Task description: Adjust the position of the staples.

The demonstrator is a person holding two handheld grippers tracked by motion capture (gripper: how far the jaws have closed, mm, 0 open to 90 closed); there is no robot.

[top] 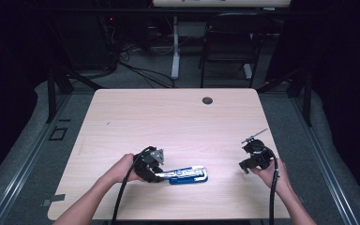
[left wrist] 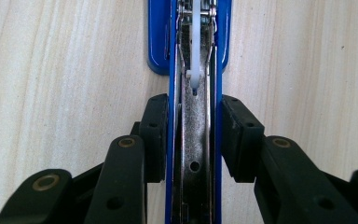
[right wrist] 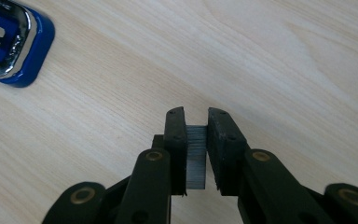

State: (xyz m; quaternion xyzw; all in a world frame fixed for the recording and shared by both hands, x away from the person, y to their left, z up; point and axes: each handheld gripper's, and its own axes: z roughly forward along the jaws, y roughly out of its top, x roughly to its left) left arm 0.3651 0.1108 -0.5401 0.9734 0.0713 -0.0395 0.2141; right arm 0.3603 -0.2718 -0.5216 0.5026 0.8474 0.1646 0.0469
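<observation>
A blue stapler [top: 187,175] lies on the wooden table [top: 168,122] near its front edge, swung open so the metal staple channel [left wrist: 195,154] faces up. My left gripper [top: 161,176] is shut on the stapler's sides, and in the left gripper view the pads [left wrist: 154,135] press the blue walls from both sides of the left gripper [left wrist: 195,105]. Off to the right, my right gripper [top: 243,166] is shut on a grey strip of staples [right wrist: 196,154], held just above the wood between the jaws of the right gripper [right wrist: 196,116]. The stapler's blue end [right wrist: 14,42] shows at that view's upper left.
A round dark grommet [top: 207,100] sits near the table's far edge. Beyond the table stand a black chair [top: 229,42] and a white desk leg [top: 175,47], with cables on the floor. Bare wood stretches between the two grippers.
</observation>
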